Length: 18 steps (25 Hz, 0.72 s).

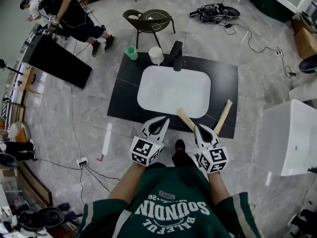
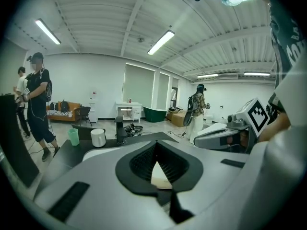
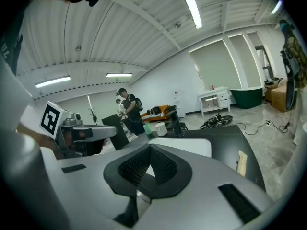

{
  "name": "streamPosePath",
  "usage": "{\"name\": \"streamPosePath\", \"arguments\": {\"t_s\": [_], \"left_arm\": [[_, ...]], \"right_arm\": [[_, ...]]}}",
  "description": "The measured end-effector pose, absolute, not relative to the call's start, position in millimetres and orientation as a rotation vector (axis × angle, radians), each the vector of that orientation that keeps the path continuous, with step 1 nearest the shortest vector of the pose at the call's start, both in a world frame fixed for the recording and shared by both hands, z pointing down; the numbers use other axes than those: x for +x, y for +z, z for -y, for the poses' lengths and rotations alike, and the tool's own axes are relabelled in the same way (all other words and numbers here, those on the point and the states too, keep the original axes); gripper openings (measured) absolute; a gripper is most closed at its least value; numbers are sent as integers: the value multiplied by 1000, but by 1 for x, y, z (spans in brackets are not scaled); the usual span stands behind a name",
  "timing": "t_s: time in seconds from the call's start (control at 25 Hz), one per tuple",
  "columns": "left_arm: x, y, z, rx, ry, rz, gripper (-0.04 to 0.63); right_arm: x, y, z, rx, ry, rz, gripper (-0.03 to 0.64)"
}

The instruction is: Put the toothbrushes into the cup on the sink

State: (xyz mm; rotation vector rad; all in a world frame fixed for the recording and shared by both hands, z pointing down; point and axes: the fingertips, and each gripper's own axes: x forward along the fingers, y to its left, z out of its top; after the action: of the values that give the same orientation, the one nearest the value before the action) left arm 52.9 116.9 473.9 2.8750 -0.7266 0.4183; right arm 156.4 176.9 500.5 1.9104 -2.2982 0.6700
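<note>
Two wooden toothbrushes lie on the front right of the black counter (image 1: 124, 93), on either side of my right gripper's tips: one (image 1: 185, 119) by the basin's front corner, the other (image 1: 223, 116) nearer the right edge, also seen as a pale handle (image 3: 241, 163). The white cup (image 1: 156, 55) stands at the back beside the black faucet (image 1: 176, 55). My left gripper (image 1: 165, 118) hovers shut and empty at the basin's front rim. My right gripper (image 1: 196, 127) is shut too, its tips next to the near toothbrush's lower end; I see nothing between its pads.
A green cup (image 1: 131, 52) stands left of the white cup. The white basin (image 1: 174, 90) fills the counter's middle. A dark chair (image 1: 148, 21) and cables lie beyond on the floor. A white unit (image 1: 290, 138) stands at the right. People stand at the far left.
</note>
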Motion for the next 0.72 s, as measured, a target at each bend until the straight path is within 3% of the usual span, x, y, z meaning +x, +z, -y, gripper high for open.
{"name": "streamPosePath", "arguments": {"t_s": [0.72], "left_arm": [[66, 481, -16, 2864, 381, 709, 9]], "right_arm": [[152, 536, -87, 1636, 840, 2247, 40]]}}
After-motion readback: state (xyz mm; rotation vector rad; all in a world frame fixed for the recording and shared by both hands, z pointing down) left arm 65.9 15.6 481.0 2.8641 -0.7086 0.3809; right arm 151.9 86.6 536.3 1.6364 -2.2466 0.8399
